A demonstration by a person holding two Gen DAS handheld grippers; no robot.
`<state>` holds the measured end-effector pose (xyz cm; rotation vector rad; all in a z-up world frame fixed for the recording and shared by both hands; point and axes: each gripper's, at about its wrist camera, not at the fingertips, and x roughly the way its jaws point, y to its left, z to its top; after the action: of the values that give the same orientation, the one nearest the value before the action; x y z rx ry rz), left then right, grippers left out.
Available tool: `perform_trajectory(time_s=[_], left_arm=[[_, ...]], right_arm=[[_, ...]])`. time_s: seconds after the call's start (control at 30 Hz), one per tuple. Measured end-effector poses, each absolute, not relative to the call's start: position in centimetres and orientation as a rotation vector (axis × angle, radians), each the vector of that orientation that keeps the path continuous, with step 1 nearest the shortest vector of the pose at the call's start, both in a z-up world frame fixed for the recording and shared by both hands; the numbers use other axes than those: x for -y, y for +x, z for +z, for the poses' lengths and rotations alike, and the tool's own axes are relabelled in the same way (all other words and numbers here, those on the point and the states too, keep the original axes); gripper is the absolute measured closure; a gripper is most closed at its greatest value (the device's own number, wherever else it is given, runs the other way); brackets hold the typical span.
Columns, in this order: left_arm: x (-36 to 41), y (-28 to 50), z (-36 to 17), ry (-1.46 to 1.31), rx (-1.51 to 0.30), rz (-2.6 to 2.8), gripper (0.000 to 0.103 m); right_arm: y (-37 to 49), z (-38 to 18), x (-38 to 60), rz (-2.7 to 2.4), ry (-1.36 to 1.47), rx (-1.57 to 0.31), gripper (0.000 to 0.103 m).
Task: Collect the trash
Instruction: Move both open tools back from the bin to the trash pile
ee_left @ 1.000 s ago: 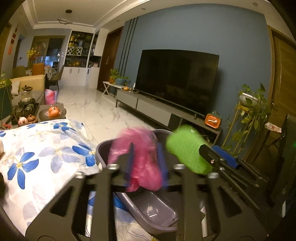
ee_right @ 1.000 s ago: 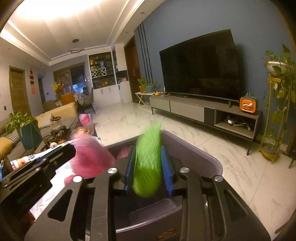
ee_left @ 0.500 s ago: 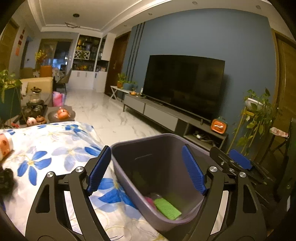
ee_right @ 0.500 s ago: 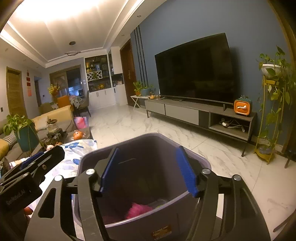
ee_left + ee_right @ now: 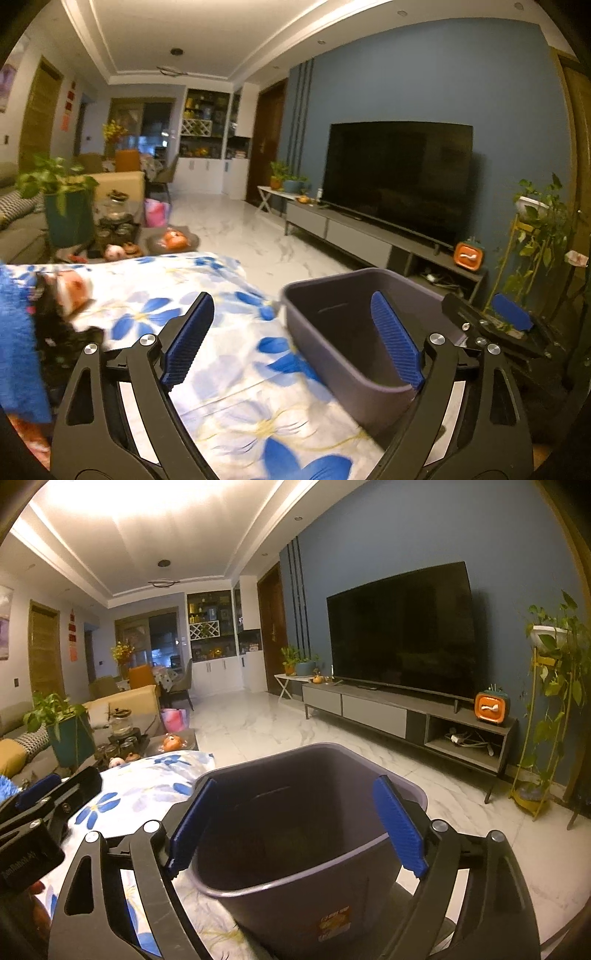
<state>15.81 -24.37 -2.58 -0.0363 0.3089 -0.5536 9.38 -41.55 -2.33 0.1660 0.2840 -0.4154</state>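
A grey plastic bin (image 5: 295,904) stands at the edge of the table with the blue-flowered cloth (image 5: 229,398). My right gripper (image 5: 295,827) hovers just above the near rim; its jaws are opening and nothing is between them. The bin's inside looks dark, and I cannot make out what lies in it. My left gripper (image 5: 291,339) points over the cloth with the bin (image 5: 332,354) at its right; its jaws are opening and hold nothing. A blurred orange and white item (image 5: 74,290) lies on the table at far left, beside something black (image 5: 55,332) and a blue cloth (image 5: 14,332).
Beyond the table are a marble floor (image 5: 258,731), a large TV (image 5: 402,635) on a low cabinet (image 5: 373,710), and a plant stand (image 5: 543,738) at right. A low side table with jars (image 5: 114,225) and a teal planter (image 5: 68,218) stands at the left.
A second ago the left gripper held a pink wad and the right a green wad over the bin. Both dropped in, the jaws spread wide, and the left gripper swung left toward the table.
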Motion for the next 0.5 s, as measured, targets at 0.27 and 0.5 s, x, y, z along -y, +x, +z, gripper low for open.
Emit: perform_trajectory(time_s=[0.27, 0.5], left_arm=[[19.1, 12.9, -2.5, -0.038, -0.293, -0.423, 0.014], [12.6, 10.6, -3.0, -0.054, -0.297, -0.257, 0.014]], right_arm=[[7.6, -2.4, 38.8, -0.366, 0.145, -0.260, 0.016], [7.0, -2.7, 34.5, -0.269, 0.094, -0.265, 0.016]])
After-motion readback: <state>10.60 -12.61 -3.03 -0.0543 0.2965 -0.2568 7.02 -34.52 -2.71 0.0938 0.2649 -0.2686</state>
